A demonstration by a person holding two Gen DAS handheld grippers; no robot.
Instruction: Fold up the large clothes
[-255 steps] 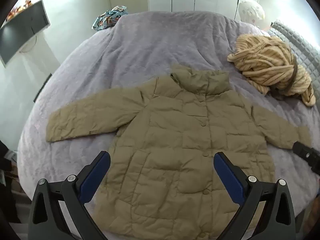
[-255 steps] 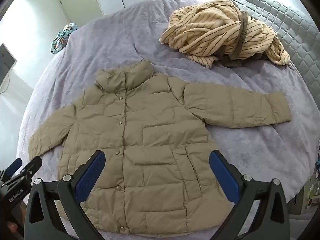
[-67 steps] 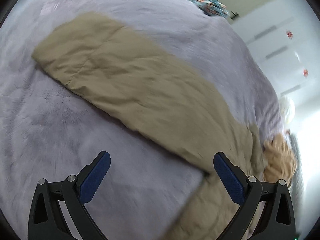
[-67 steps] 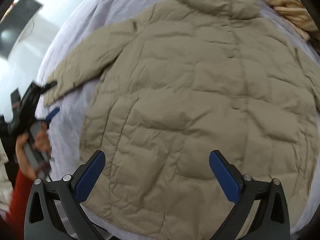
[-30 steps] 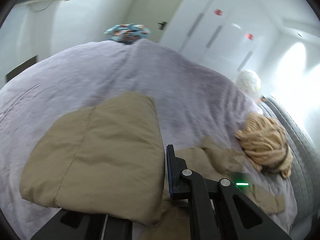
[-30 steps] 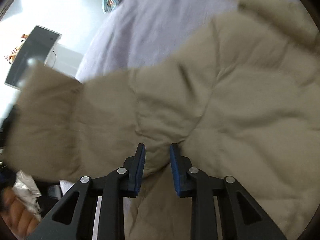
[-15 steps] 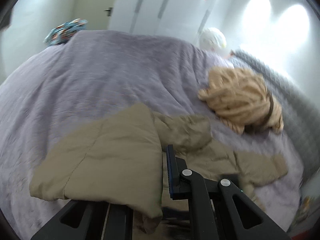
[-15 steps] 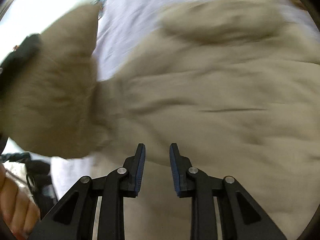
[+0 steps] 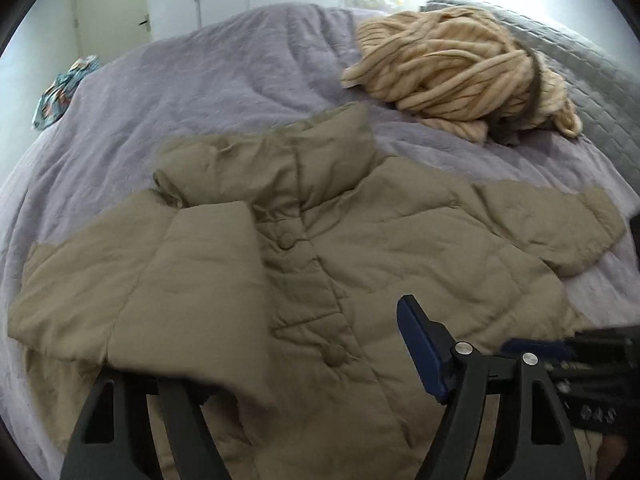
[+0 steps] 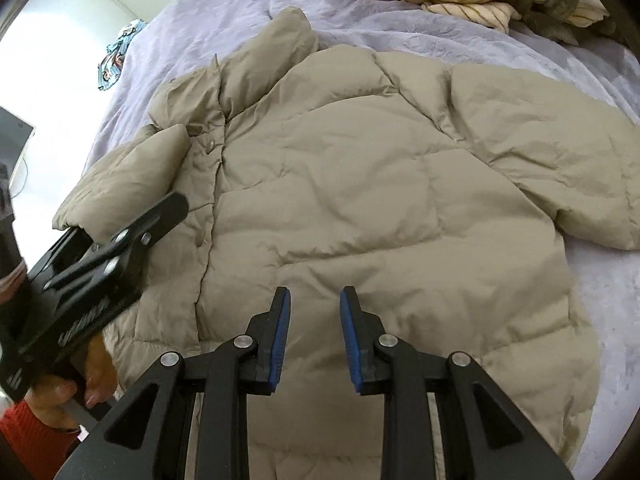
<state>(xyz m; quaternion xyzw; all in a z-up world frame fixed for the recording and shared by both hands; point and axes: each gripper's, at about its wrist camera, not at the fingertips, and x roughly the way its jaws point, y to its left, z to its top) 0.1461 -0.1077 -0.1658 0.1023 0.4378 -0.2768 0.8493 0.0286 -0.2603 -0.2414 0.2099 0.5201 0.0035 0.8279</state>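
A khaki quilted puffer jacket (image 10: 360, 184) lies front-up across a lilac bedspread (image 9: 208, 80), collar toward the far side of the bed and hem toward the person, its button placket running near to far. The sleeve on the left of both views (image 9: 160, 280) is now folded in over the chest, its cuff lying across the left hand-held gripper (image 9: 280, 364). That gripper's jaws have just been opening and stand well apart; one blue pad shows clear of the cloth, the other is hidden beneath the cuff, so the sleeve appears released rather than pinched.

The right hand-held gripper (image 10: 314, 336) hovers low over the jacket's lower front, just right of the placket, its blue pads a narrow gap apart with nothing between them.

The other sleeve (image 10: 560, 160) lies spread out to the right on the bedspread, its long axis crossing the jacket's, running out and slightly toward the near edge. It lies up and to the right of the right hand-held gripper, which is judged plainly the nearer of the two; the cuff at the far right is the likely place to take hold.

A striped cream garment (image 9: 452, 68) sits heaped beyond the collar, well apart from the jacket.
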